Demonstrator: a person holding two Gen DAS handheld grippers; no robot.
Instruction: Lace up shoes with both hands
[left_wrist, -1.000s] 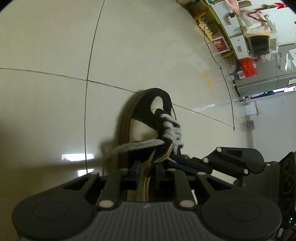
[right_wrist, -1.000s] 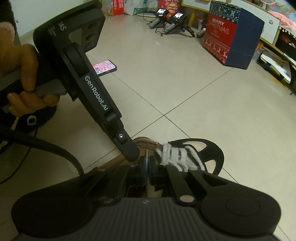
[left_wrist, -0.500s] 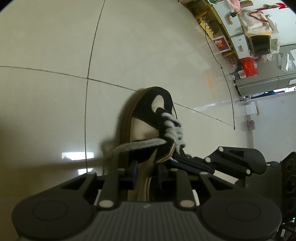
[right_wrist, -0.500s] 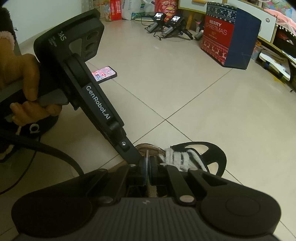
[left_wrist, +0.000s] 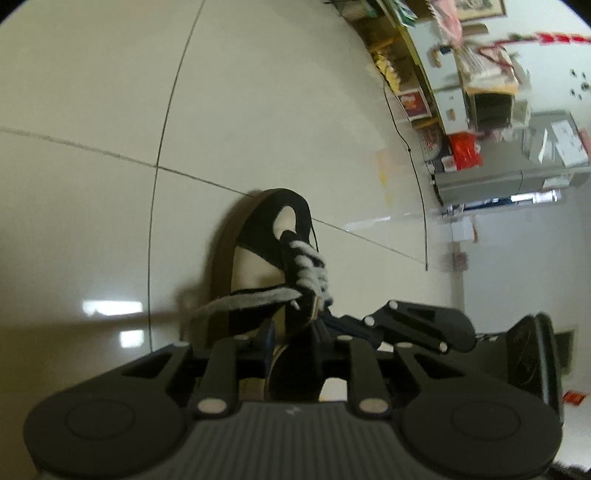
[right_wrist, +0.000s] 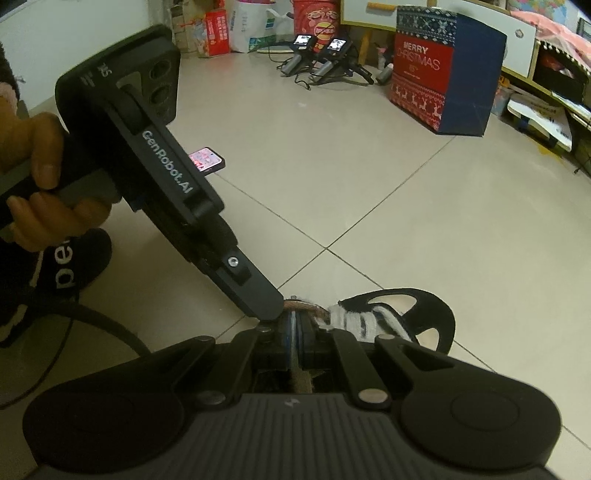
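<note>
Left view: our left gripper straddles the collar of the black-and-cream suede shoe, jaws part-spread, grip unclear; bare tile floor ahead. Grey fuzzy lace trails left. Right view: right gripper pinches the lace; shoe just beyond. Little changed since earlier.
</note>
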